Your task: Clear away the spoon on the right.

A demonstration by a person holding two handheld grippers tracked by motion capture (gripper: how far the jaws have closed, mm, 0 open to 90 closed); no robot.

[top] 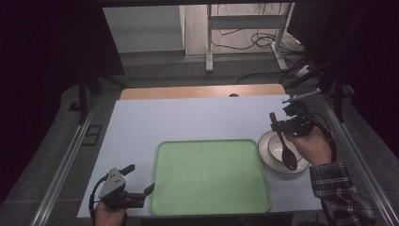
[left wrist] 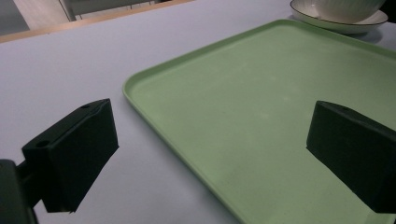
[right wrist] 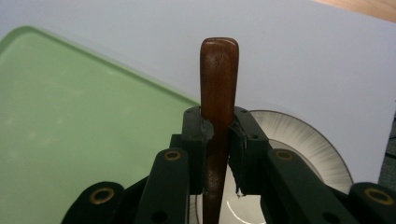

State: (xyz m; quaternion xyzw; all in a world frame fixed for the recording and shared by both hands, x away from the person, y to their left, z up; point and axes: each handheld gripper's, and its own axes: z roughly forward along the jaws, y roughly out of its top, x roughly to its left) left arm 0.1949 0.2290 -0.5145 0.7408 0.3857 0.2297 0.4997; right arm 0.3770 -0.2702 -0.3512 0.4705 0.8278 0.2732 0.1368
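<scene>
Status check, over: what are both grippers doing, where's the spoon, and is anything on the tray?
Right gripper shut on dark brown wooden spoon, over white ribbed bowl on white plate. Left gripper open, unladen, beside flat green plastic tray. Tray bare.

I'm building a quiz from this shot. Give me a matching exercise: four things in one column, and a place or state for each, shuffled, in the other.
Things:
1. Tray
2. Spoon
3. Left gripper
4. Bowl

Places or states:
A. clamped by its handle in the right gripper
B. open, at the tray's left edge
C. green and bare, mid-table
D. white, on a saucer right of the tray

Pairs: 1-C, 2-A, 3-B, 4-D
</scene>
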